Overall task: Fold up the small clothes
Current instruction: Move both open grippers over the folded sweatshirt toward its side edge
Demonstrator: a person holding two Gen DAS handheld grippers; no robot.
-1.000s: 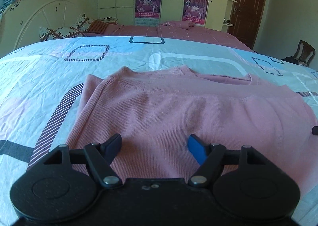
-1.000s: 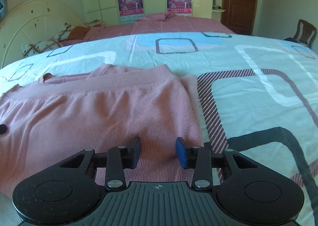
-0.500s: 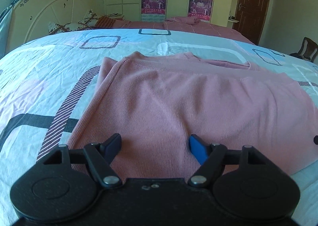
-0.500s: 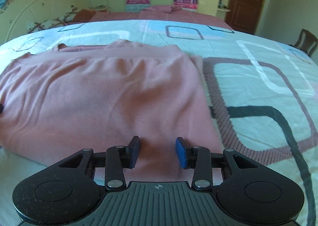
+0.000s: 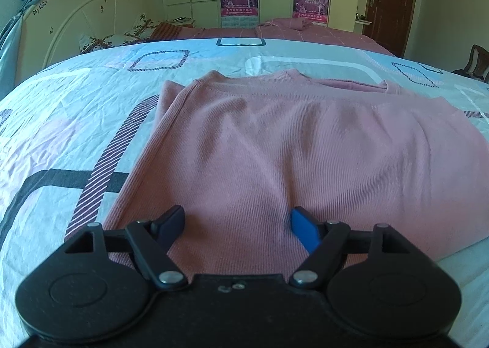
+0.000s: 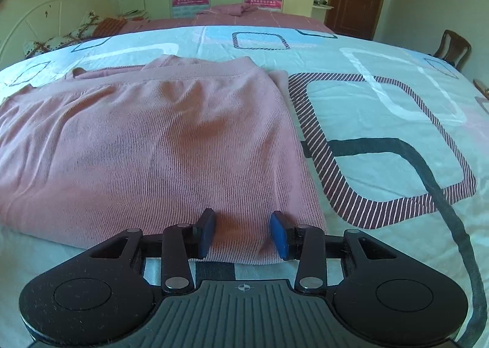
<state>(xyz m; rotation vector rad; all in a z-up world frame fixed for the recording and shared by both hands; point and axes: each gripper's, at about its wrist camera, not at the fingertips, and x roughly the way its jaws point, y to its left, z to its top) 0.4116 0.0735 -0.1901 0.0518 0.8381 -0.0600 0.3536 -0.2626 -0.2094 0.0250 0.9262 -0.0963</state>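
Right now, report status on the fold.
Left gripper jaws open, right gripper jaws open, both at the near edge of the pink garment. Garment flat on bedsheet. Nothing in the way.

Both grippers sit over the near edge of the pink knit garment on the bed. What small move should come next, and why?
Probably lower both and close on the near hem. The left gripper and right gripper are open, with the pink ribbed knit garment showing between their pads, ungripped. It lies flat on the patterned bedsheet, so lifting that hem toward the far edge would fold it.
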